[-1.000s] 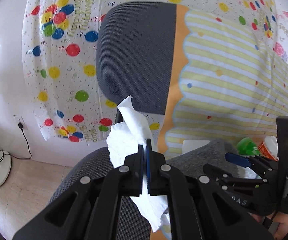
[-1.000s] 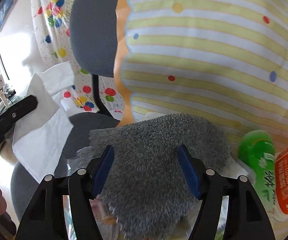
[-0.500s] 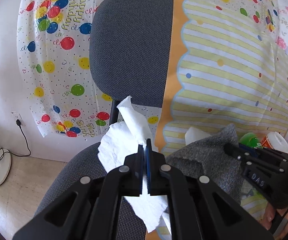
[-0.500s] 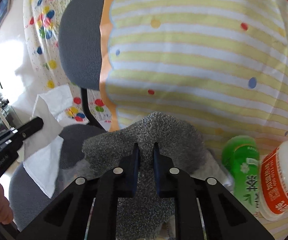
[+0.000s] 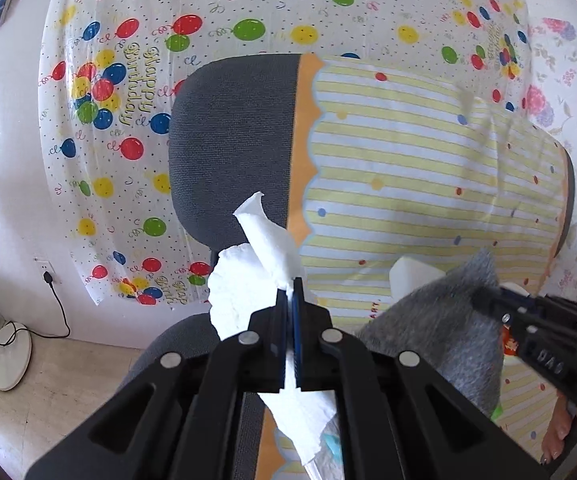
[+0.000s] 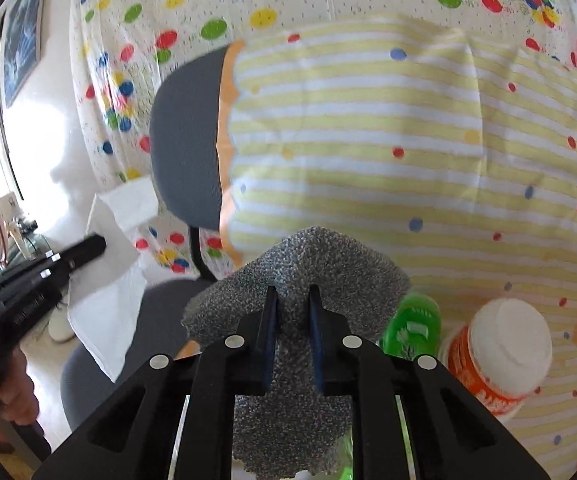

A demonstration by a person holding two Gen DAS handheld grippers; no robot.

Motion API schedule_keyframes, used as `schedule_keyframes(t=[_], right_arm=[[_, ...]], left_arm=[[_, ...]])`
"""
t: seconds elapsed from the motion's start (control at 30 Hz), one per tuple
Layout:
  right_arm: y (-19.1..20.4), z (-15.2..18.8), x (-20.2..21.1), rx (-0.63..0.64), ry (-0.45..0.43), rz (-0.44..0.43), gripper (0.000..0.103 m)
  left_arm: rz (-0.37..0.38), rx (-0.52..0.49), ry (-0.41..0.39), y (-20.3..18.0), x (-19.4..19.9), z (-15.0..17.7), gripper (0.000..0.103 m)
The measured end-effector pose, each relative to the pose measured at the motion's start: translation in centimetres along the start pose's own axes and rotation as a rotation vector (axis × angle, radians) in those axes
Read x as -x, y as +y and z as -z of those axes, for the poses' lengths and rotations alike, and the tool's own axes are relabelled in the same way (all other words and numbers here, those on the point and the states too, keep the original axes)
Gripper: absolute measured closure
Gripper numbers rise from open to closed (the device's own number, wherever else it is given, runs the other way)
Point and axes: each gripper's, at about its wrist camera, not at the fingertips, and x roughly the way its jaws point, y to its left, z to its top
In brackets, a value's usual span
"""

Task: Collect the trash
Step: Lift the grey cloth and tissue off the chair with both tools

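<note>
My left gripper [image 5: 290, 292] is shut on a crumpled white paper towel [image 5: 264, 248], which sticks up above the pads and hangs below them. In the right wrist view the same left gripper [image 6: 96, 244] holds the paper towel [image 6: 108, 312] at the left, with a hand below it. My right gripper [image 6: 291, 296] pinches a fold of a fuzzy grey cloth [image 6: 308, 256]; its jaws are opening slightly with the cloth still pressed between the pads. The grey cloth [image 5: 440, 320] hangs lifted at the lower right of the left wrist view.
A grey office chair [image 5: 232, 140] stands ahead, half draped with a yellow striped sheet [image 6: 368, 140]. A green bottle [image 6: 412, 324] and an orange jar with a white lid [image 6: 504, 356] lie on the sheet. A balloon-print sheet [image 5: 128, 80] hangs behind. A fan base [image 5: 8, 356] stands on the floor.
The right gripper closed on the grey cloth and lifted it off the seat. Both grippers rose. The left gripper kept its hold on the paper towel.
</note>
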Motion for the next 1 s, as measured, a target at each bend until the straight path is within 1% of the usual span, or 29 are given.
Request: schedule_keyframes(t=[0.03,0.1,0.17,0.27,0.4,0.53,0.57,0.6,0.63,0.67,0.7,0.8,0.9,1.0], right_arm=[[-0.2,0.8,0.0,0.004,0.018,0.015,0.087],[-0.5,2.2,-0.6,0.013,0.057,0.024,0.084],[-1.1,3.4,-1.0,0.025,0.085,0.042,0.083],[-2.1,4.2,-1.5,0.016,0.109,0.049,0.073],[-2.1,4.3,-1.2,0.037,0.082,0.048,0.064],[-1.5,3.9,-0.9,0.058,0.029,0.038,0.064],[-1.4,3.8,-0.8,0.055,0.013,0.033,0.066],[-1.3,3.6,-0.8,0.055,-0.002,0.032,0.085],[-1.2,3.4,-0.6,0.052,-0.014,0.029,0.098],[-1.2,3.1,-0.3,0.037,-0.039,0.023,0.097],[-1.4,2.7,0.3,0.011,-0.07,-0.003,0.098],[-1.4,0.7,1.9,-0.024,-0.126,-0.069,0.098],[-1.1,-1.2,4.3,-0.027,-0.186,-0.097,0.097],[-0.7,-2.1,6.5,-0.022,-0.221,-0.091,0.097]], left_arm=[[0.008,-0.004,0.005,-0.3,0.1,0.4,0.103],[0.035,-0.012,0.022,-1.0,-0.1,1.2,0.103],[0.044,-0.023,0.035,-1.9,-0.5,1.9,0.103],[0.076,-0.016,0.064,-2.7,-1.6,2.7,0.103],[0.099,-0.021,0.073,-3.4,-2.3,3.1,0.103],[0.102,-0.018,0.076,-3.4,-2.5,3.1,0.103],[0.099,-0.018,0.076,-3.3,-2.5,3.2,0.103],[0.096,-0.017,0.077,-3.2,-2.5,3.2,0.103],[0.094,-0.017,0.077,-3.0,-2.5,3.2,0.103],[0.09,-0.016,0.078,-2.9,-2.4,3.2,0.103],[0.085,-0.014,0.078,-2.7,-2.4,3.2,0.103],[0.062,-0.015,0.074,-2.2,-1.8,2.7,0.103],[0.056,-0.011,0.039,-1.8,-0.3,1.6,0.103],[0.064,-0.018,-0.008,-2.2,1.6,0.1,0.103]])
